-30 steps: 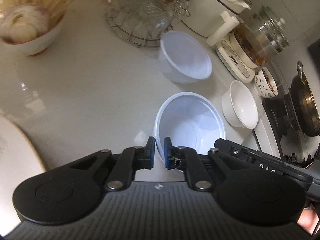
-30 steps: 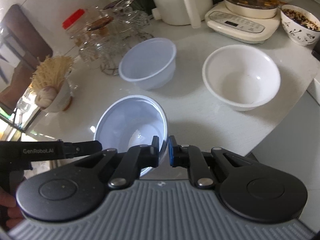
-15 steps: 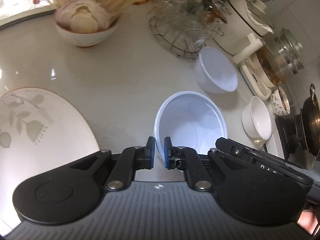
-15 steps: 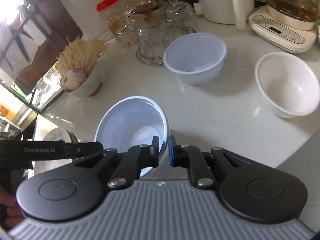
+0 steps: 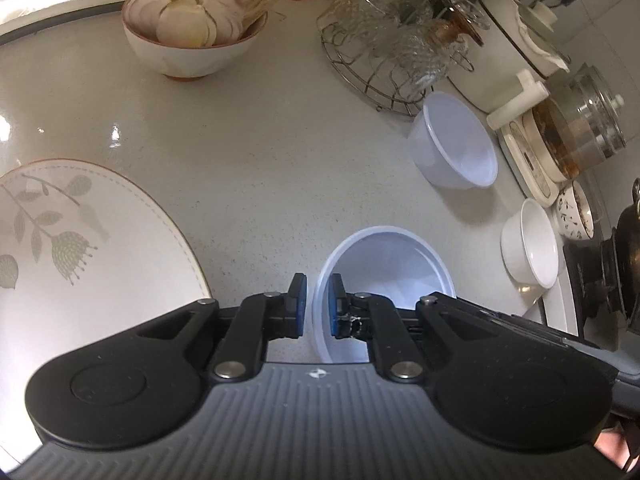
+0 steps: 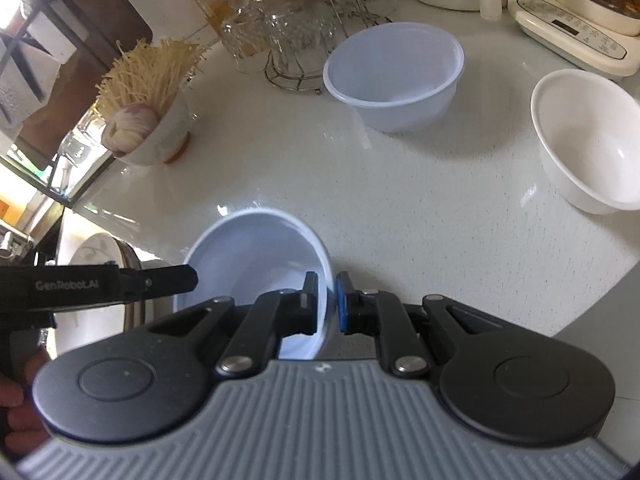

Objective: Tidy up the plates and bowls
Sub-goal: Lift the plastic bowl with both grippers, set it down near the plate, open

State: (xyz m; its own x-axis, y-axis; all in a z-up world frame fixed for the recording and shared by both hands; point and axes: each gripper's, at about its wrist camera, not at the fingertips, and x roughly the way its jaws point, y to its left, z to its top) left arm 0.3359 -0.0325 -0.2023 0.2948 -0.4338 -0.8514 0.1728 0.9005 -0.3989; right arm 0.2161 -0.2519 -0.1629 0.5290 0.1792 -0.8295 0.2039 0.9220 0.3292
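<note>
Both grippers hold one translucent plastic bowl (image 5: 384, 264) above the counter. My left gripper (image 5: 317, 304) is shut on its left rim. My right gripper (image 6: 327, 300) is shut on its right rim; the bowl (image 6: 256, 256) also shows in the right wrist view. A second plastic bowl (image 5: 456, 144) (image 6: 396, 72) stands by the glass rack. A white ceramic bowl (image 5: 532, 248) (image 6: 588, 136) stands at the right. A leaf-patterned plate (image 5: 80, 240) lies at the left, beside the held bowl.
A bowl of onion and enoki mushrooms (image 5: 196, 36) stands at the back left. A wire rack of glasses (image 5: 396, 52), a white cooker (image 5: 516, 40) and a glass kettle on its base (image 5: 568, 136) line the back. A patterned bowl (image 5: 576, 212) and dark pot (image 5: 624, 264) are far right.
Both grippers have carried the plastic bowl leftward, away from the other bowls. The patterned plate has come into the left wrist view and now lies close beside the held bowl.
</note>
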